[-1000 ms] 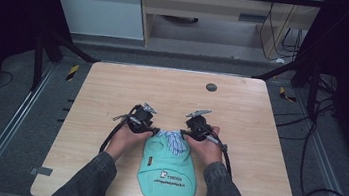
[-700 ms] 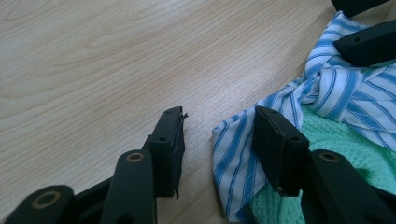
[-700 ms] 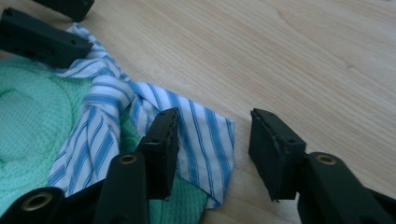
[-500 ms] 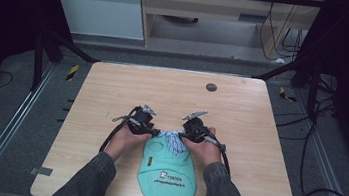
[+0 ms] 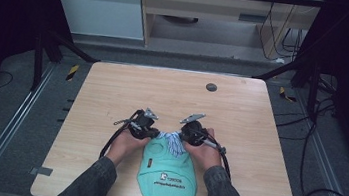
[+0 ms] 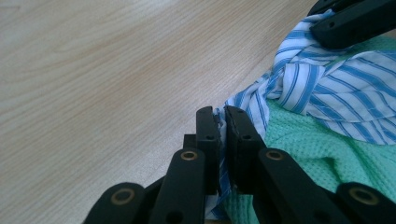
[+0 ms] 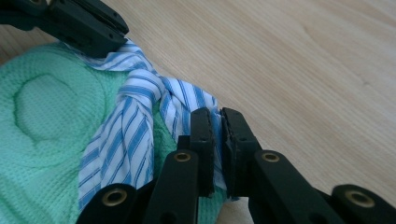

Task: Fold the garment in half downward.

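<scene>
Both grippers, left [image 6: 221,122] and right [image 7: 218,121], have just closed, fingers pinching the striped collar [image 5: 173,140].

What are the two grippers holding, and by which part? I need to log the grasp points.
Both are shut on the blue-striped collar of the green garment: left gripper on one end, right gripper on the other.

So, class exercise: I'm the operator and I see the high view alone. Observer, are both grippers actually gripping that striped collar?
Observer: Yes. The left gripper has just closed, pinching the striped collar between its pads.
Operator: And the right one?
Observer: The right gripper has just closed too, with striped cloth pinched between its pads.
Operator: What's the collar's shape between them?
Observer: It is tied in a knot over the green garment.
</scene>
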